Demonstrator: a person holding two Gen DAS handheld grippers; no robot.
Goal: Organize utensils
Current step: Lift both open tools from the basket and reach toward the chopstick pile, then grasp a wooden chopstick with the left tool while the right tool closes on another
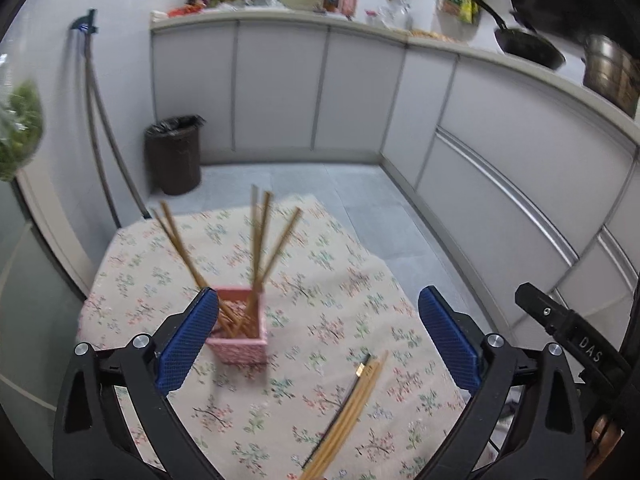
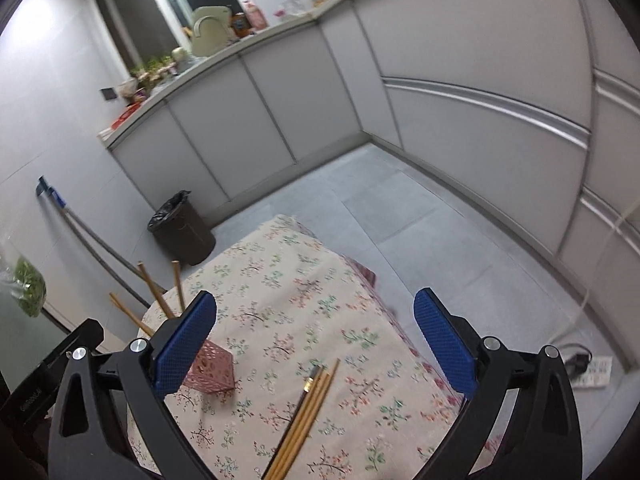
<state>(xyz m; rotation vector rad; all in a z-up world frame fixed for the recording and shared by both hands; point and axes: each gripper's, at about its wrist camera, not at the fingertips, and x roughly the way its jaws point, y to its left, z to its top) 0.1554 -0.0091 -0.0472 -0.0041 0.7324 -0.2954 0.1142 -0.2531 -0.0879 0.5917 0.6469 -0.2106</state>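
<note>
A pink holder is being shown standing on the floral tablecloth, with several wooden chopsticks leaning out of it at spread angles. A loose bundle of chopsticks — one dark stick with a gold band among pale wooden ones — is being seen lying flat on the cloth, near the holder but apart from it. The left gripper is being held above the cloth with its blue pads wide apart and nothing between them; its left pad is overlapping the holder's edge in view, though contact cannot be told. The right gripper is likewise being held fully spread and empty, the loose bundle lying below and between its fingers. In the right wrist view the holder is being partly hidden behind the left finger. A lined dark bin is standing on the floor beyond the table — beside grey cabinets.
</note>
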